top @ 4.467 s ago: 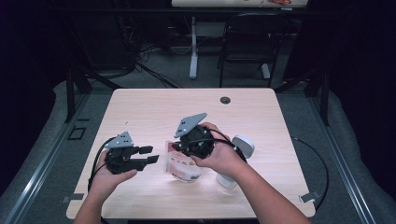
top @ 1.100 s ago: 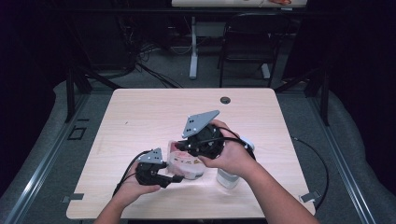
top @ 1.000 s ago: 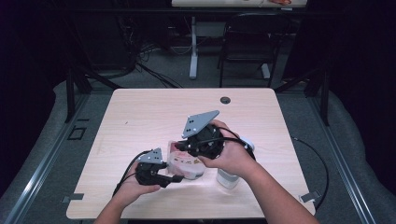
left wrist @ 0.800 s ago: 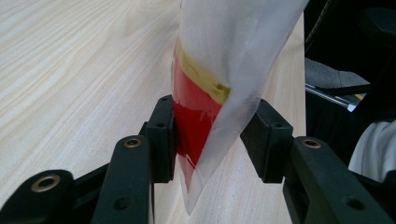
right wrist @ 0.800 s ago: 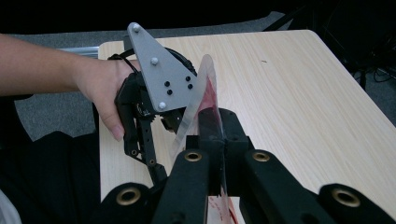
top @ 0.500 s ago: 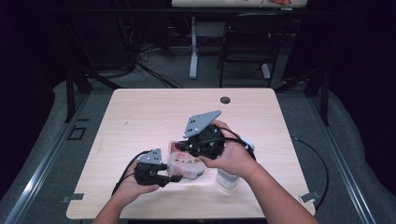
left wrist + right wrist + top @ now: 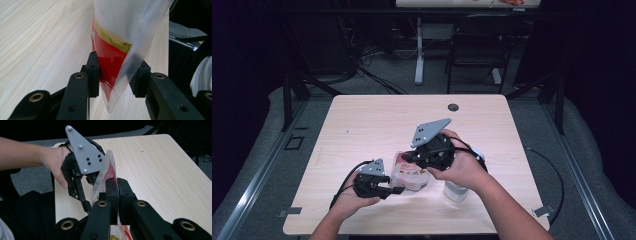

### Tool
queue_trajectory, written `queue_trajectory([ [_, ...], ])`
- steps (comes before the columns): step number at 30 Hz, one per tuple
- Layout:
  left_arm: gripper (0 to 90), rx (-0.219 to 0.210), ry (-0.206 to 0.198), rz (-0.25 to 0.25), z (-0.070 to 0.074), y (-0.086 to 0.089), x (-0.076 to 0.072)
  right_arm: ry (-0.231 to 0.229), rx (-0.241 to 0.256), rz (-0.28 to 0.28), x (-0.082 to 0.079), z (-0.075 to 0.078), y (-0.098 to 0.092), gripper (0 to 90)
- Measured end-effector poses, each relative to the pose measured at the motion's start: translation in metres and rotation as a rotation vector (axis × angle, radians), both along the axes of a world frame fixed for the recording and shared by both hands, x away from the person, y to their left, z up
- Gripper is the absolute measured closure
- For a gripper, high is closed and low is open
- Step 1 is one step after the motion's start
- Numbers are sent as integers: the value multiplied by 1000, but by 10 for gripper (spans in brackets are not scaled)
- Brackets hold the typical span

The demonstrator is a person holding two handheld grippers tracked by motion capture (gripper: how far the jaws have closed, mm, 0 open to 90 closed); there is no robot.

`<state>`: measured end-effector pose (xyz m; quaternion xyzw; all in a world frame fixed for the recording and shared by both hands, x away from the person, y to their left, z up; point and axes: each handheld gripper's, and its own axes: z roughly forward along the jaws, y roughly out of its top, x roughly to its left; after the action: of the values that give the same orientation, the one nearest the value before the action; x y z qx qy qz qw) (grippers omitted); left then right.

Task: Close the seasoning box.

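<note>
One clear plastic pouch with red and yellow contents is being held above the light wooden tabletop between two grippers. The left gripper is being kept parted, its jaws flanking the pouch's lower corner, the left jaw touching the film. The right gripper is being kept clenched on the pouch's upper edge. One white cylindrical bottle is being partly hidden beneath the right hand, just beside the pouch.
</note>
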<state>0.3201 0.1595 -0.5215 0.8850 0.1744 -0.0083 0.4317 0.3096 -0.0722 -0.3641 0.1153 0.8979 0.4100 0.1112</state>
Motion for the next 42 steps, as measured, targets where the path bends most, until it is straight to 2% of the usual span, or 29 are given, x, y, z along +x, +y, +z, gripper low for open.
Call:
queue_trajectory([
  [7,673,26,10,-2,2,2,0,0,-3,-11,0,-1,-3,872],
  [16,685,34,21,-21,5,3,-1,20,19,-24,-2,-2,-8,846],
  [20,688,46,14,-18,6,3,-2,41,39,-41,-2,-3,-11,807],
  [25,692,62,16,-12,5,3,-1,39,45,-53,-1,-6,-15,797],
  [33,696,72,26,-18,7,3,-2,60,62,-60,-1,-8,-18,793],
  [34,696,56,36,-28,7,4,-2,64,65,-62,-1,-8,-19,795],
  [39,697,58,30,-28,9,5,-3,70,77,-66,-2,-8,-20,781],
  [42,699,76,25,-23,10,5,-3,73,83,-72,-2,-9,-21,765],
])
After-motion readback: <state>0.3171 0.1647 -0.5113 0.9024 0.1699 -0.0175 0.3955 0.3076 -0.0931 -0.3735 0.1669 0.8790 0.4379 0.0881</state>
